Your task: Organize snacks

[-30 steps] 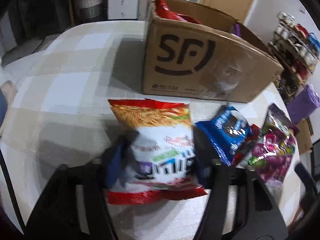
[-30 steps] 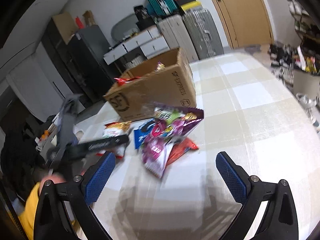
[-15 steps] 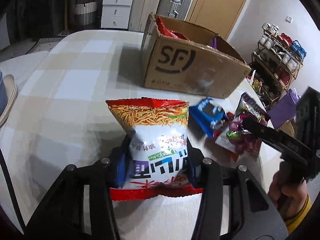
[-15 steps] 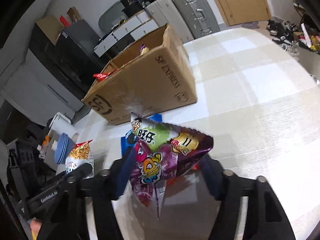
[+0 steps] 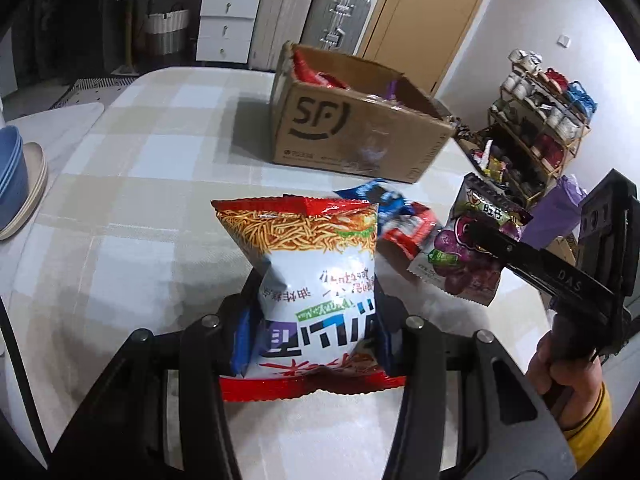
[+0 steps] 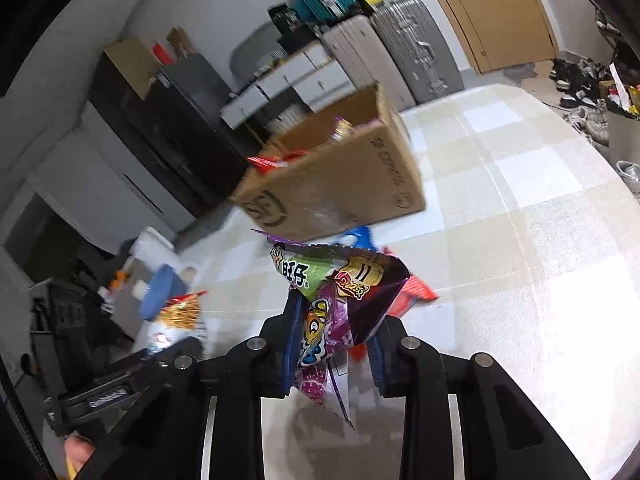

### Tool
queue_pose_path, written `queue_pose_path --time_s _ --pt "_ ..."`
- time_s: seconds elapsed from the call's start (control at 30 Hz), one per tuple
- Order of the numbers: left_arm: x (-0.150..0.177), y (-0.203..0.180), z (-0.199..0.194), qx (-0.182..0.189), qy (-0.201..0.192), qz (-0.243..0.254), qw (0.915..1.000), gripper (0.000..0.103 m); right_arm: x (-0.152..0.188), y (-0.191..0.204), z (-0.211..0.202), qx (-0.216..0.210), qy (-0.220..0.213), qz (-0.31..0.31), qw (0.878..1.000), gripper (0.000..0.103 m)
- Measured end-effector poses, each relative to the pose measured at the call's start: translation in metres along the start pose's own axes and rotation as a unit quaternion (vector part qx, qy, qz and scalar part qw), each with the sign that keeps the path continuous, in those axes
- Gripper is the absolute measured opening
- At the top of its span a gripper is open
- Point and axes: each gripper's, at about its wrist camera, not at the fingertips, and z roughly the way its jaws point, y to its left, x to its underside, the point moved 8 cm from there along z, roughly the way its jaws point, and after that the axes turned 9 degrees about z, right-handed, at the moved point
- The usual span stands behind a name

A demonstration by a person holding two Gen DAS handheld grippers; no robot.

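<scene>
- My left gripper [image 5: 316, 320]: pinching noodle snack bag [image 5: 316, 264], lifted off table [image 5: 132, 200].
- My right gripper [image 6: 334, 340]: clamped on purple candy bag [image 6: 340, 292].
- Cardboard box [image 5: 352, 132]: some snacks inside.
- Left on the table: blue packet [image 5: 384, 196], red packet [image 5: 408, 228].
</scene>
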Motion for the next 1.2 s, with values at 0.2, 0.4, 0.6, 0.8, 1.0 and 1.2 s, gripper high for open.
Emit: queue_pose_path --time_s 0.2,0.4,0.6,0.8,1.0,1.2 --pt "0.010 -0.024 -0.045 -0.001 -0.027 0.022 0.9994 0.044 0.021 0.029 -0.050 -0.031 -0.026 -0.014 0.999 0.029" --pt "0.022 -0.047 -0.086 0.004 -0.045 0.039 0.9982 0.044 0.046 0.051 -0.093 -0.043 -0.044 -0.047 0.997 0.029" --pt "0.026 -0.063 -0.115 0.014 -0.057 0.050 0.9970 0.044 0.052 0.063 -0.118 -0.052 -0.059 -0.053 0.995 0.029" --pt "0.008 -0.069 -0.130 0.030 -0.063 0.059 0.9958 0.044 0.035 0.075 -0.126 -0.056 -0.072 -0.072 0.993 0.029" --pt "-0.043 -0.053 -0.129 0.040 -0.075 0.047 0.9953 0.044 -0.006 0.093 -0.122 -0.055 -0.089 -0.102 0.989 0.029" --pt "-0.108 -0.036 -0.112 -0.002 -0.095 0.070 0.9930 0.045 -0.056 0.112 -0.102 -0.050 -0.091 -0.130 0.986 0.029"
